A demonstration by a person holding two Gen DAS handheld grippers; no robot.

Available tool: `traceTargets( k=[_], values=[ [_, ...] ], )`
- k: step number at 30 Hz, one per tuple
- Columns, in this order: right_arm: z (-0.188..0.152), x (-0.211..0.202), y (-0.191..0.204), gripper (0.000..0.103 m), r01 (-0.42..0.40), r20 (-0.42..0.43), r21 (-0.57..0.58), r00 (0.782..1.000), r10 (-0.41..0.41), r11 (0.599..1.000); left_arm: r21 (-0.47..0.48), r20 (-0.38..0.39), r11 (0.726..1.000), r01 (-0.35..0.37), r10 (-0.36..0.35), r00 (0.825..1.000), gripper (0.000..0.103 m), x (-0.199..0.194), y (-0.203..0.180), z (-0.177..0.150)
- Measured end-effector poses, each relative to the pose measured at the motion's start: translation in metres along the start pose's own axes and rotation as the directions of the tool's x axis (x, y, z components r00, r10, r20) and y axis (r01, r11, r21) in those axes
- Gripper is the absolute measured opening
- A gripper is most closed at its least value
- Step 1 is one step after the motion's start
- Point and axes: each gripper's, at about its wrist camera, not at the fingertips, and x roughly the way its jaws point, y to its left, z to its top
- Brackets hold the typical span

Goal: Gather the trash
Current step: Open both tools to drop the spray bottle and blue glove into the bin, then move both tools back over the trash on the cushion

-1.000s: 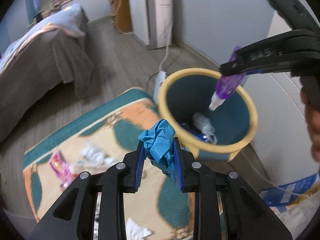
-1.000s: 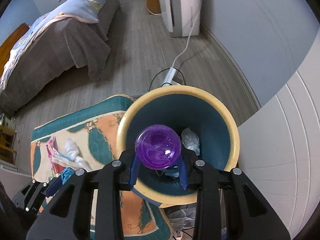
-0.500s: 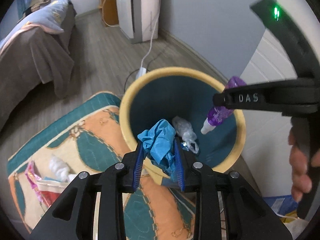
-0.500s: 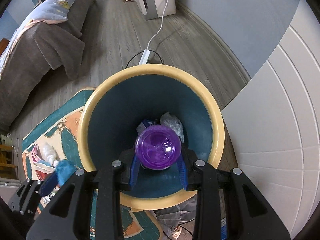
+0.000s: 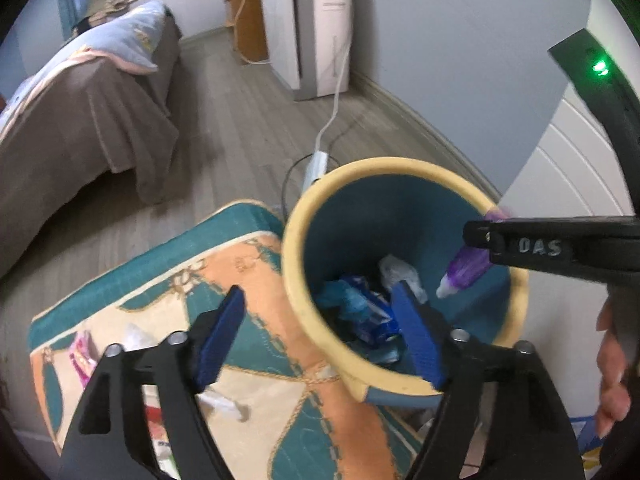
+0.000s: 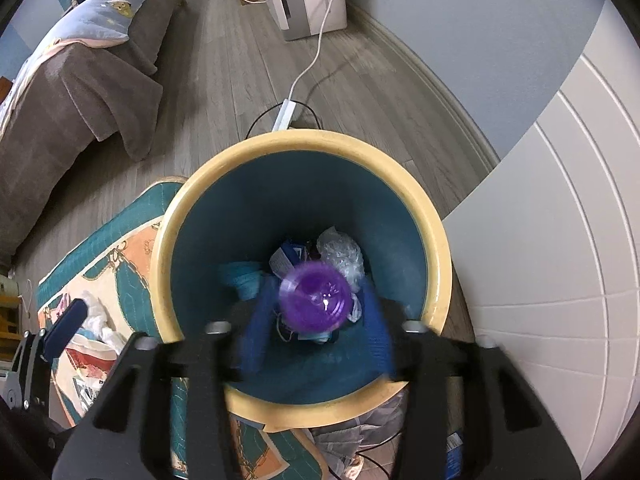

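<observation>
A teal bin with a yellow rim (image 5: 304, 216) (image 6: 256, 148) stands on the floor by a patterned rug. My left gripper (image 5: 320, 336) is open and empty, straddling the bin's near rim. A crumpled blue wad (image 5: 344, 300) (image 6: 244, 276) lies inside among other trash. My right gripper (image 6: 316, 320) is over the bin with its jaws spread. The purple bottle (image 6: 314, 300) (image 5: 466, 268) sits blurred between the fingers, cap down, apparently loose.
The rug (image 5: 248, 264) holds more litter: a pink wrapper (image 5: 82, 356) and white tissues (image 6: 98, 320). A power strip and cord (image 5: 318, 160) lie behind the bin. A bed (image 5: 80, 112) is far left, a white cabinet (image 6: 560, 240) right.
My left gripper opened and the blue wad dropped into the bin. My right gripper's jaws spread apart around the purple bottle, which now looks blurred.
</observation>
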Motion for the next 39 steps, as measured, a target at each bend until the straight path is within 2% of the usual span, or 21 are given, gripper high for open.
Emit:
traceTargets(
  k=[2,3,5,10,14,17,23,29,33,36,39],
  values=[
    [0.000,-0.003,0.004,0.061,0.006,0.013,-0.013,1.000,-0.006,1.000,0.000,0.004,0.999,-0.037,0.037,0.999,0.091,-0.001,0.005,-0.004],
    [0.000,-0.004,0.006,0.063,0.010,0.015,-0.015,1.000,-0.009,1.000,0.001,0.007,0.998,-0.062,0.062,0.998,0.092,-0.002,0.007,-0.006],
    [0.000,-0.008,0.009,0.075,0.010,0.023,-0.010,1.000,-0.010,1.000,-0.006,0.004,0.997,-0.083,0.083,0.997,0.093,-0.005,0.012,-0.010],
    [-0.001,-0.021,0.021,0.089,0.022,0.045,-0.009,0.999,-0.021,1.000,-0.060,0.035,0.993,-0.103,0.106,0.994,0.093,-0.029,0.042,-0.020],
    [-0.005,-0.033,0.036,0.095,0.029,0.066,-0.033,0.998,-0.026,0.999,-0.081,0.062,0.987,-0.140,0.145,0.987,0.094,-0.057,0.070,-0.029],
    [-0.012,-0.044,0.051,0.097,0.023,0.077,-0.057,0.997,-0.019,0.998,-0.106,0.077,0.978,-0.179,0.187,0.979,0.095,-0.085,0.097,-0.038],
    [-0.044,-0.075,0.097,0.097,-0.097,0.094,-0.111,0.990,0.108,0.989,-0.184,0.077,0.951,-0.249,0.266,0.961,0.096,-0.139,0.153,-0.072],
    [-0.087,-0.091,0.145,0.097,-0.091,0.123,-0.228,0.985,0.122,0.969,-0.238,0.072,0.918,-0.316,0.341,0.937,0.097,-0.179,0.192,-0.118],
    [-0.118,-0.086,0.164,0.097,-0.055,0.124,-0.270,0.988,0.092,0.961,-0.317,0.030,0.900,-0.300,0.325,0.945,0.097,-0.191,0.212,-0.148],
    [-0.135,-0.076,0.168,0.097,-0.030,0.112,-0.286,0.992,0.065,0.958,-0.311,0.008,0.900,-0.304,0.323,0.946,0.097,-0.197,0.219,-0.164],
    [-0.153,-0.061,0.176,0.097,-0.047,0.065,-0.292,0.996,0.068,0.955,-0.319,-0.031,0.896,-0.308,0.316,0.948,0.097,-0.196,0.228,-0.179]
  ],
)
